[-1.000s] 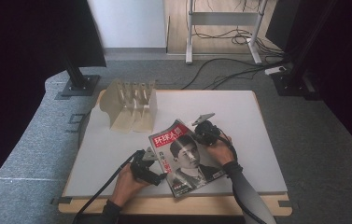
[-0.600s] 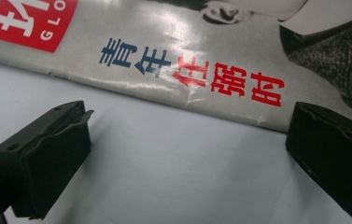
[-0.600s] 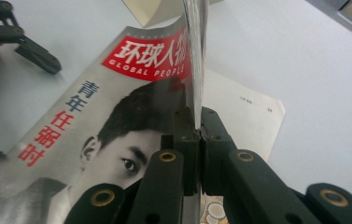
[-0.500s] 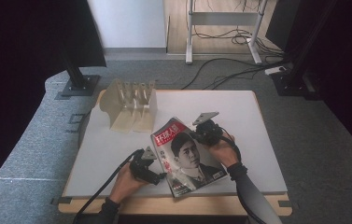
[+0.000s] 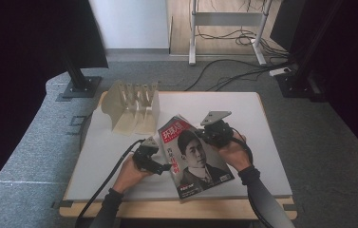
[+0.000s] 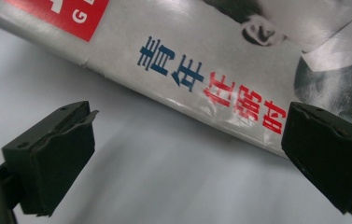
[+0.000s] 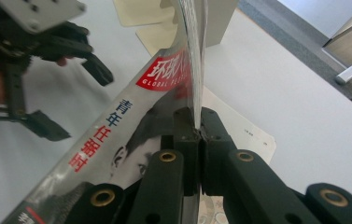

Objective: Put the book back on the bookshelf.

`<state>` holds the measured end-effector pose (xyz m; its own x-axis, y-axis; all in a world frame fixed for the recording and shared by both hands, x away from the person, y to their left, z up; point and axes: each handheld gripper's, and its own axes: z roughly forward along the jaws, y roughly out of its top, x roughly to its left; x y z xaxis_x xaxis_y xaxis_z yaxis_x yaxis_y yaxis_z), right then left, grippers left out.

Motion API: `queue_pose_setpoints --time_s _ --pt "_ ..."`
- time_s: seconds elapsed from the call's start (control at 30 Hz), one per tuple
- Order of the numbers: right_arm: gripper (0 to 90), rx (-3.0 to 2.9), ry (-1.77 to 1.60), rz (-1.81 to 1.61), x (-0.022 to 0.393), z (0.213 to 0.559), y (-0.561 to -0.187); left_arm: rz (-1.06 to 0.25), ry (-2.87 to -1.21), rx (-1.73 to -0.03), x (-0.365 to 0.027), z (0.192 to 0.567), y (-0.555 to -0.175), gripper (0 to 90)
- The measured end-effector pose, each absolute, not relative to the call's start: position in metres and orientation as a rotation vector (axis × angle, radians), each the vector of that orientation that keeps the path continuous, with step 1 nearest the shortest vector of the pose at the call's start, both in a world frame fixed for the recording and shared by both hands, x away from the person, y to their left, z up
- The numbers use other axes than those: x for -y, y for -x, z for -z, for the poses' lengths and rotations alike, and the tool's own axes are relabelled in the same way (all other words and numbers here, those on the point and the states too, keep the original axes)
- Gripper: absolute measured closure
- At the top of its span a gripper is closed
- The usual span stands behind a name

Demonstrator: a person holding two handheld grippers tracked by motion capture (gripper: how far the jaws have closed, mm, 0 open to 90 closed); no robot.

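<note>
A magazine (image 5: pixel 193 159) with a portrait cover and a red title block is tilted up off the white table (image 5: pixel 271 142). My right gripper (image 5: pixel 205 135) is shut on its right edge; in the right gripper view the jaws (image 7: pixel 197 130) pinch the pages of the magazine (image 7: pixel 117 135). My left gripper (image 5: pixel 166 164) stands open at the magazine's left edge. In the left gripper view its jaws (image 6: pixel 190 116) are wide apart, and the spine of the magazine (image 6: pixel 201 79) hangs just beyond them, above the table. The left gripper (image 7: pixel 78 100) is also in the right gripper view, open.
A beige slotted rack (image 5: pixel 134 107) stands at the table's back left, just behind the magazine. A white printed sheet (image 7: pixel 246 130) lies on the table under the lifted edge. Cables and stand legs (image 5: pixel 224 42) cover the floor beyond the table.
The right gripper has risen with the magazine's edge, so the magazine tilts more steeply. The left hand has moved a little up and in toward the spine.
</note>
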<state>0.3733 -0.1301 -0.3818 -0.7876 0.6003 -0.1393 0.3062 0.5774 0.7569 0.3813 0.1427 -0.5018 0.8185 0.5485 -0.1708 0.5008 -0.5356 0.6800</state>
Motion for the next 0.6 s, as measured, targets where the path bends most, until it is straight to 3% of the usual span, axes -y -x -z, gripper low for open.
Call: queue_pose_setpoints --time_s 0.4,0.6 --pt "86.2 -2.419 -0.697 -1.106 0.135 0.368 -0.366 -0.016 -2.228 -0.733 -0.125 0.503 -0.403 6.7" --pt "86.2 -2.409 -0.697 -1.138 0.137 0.366 -0.366 -0.058 -2.214 -0.72 -0.125 0.491 -0.401 6.5"
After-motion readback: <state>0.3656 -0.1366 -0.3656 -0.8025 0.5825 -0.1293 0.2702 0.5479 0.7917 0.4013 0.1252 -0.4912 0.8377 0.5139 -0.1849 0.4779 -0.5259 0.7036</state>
